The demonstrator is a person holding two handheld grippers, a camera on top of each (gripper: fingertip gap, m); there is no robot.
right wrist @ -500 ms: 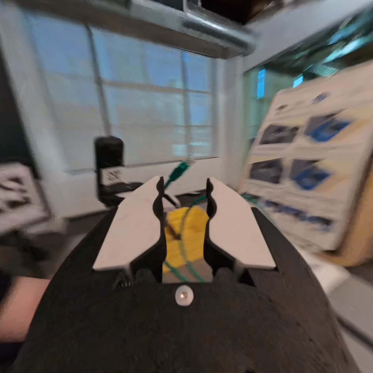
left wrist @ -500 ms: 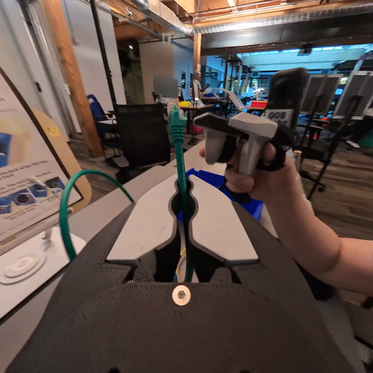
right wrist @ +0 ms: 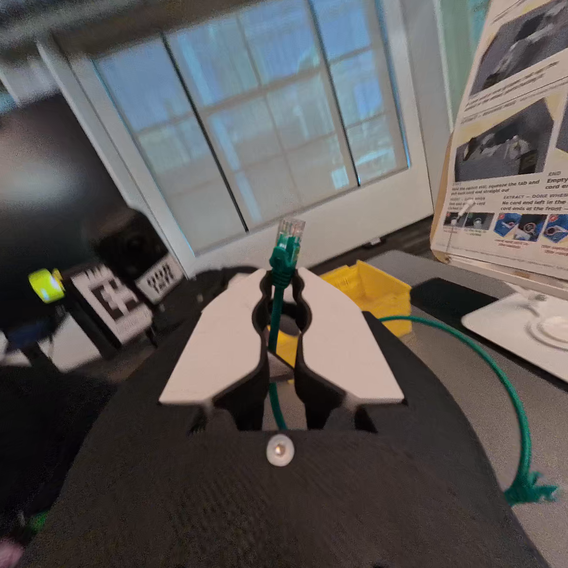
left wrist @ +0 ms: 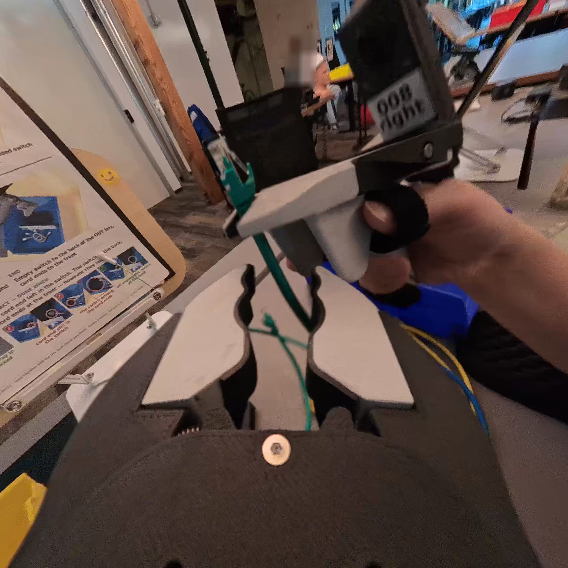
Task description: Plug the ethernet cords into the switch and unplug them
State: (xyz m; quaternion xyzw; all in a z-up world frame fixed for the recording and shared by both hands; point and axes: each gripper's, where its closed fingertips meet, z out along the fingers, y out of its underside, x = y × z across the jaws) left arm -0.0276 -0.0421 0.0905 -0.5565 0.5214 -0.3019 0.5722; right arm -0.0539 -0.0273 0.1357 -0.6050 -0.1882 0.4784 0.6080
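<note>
Closed almost together, the right gripper (right wrist: 281,278) pinches the green ethernet cord (right wrist: 278,302) at the ribbed boot just below its clear plug (right wrist: 290,226), so the plug stands up past the fingertips with its contacts free; holding it that close to the end probably keeps the plug stiff enough to aim at a port. In the left wrist view the same gripper (left wrist: 236,222) shows side-on in a hand (left wrist: 461,239), the plug poking out above its fingertips. The left gripper (left wrist: 281,278) stands well open: the cord (left wrist: 285,292) runs down through the gap and leans on the inner edge of one finger (left wrist: 344,332), but nothing clamps it, which reads as a handover from one tool to the other. Beyond the fingers the cord slackens into a wide loop (right wrist: 491,368) over the grey table (right wrist: 538,415), its other end (right wrist: 528,495) lying loose near the lower edge. A yellow bin (right wrist: 378,292) sits just behind the right fingers and a blue bin (left wrist: 436,310) under the hand, with yellow and blue cords (left wrist: 455,368) trailing near it. An instruction board (left wrist: 61,246) leans at the side. The switch does not show in either view, so plugging in looks not yet begun.
</note>
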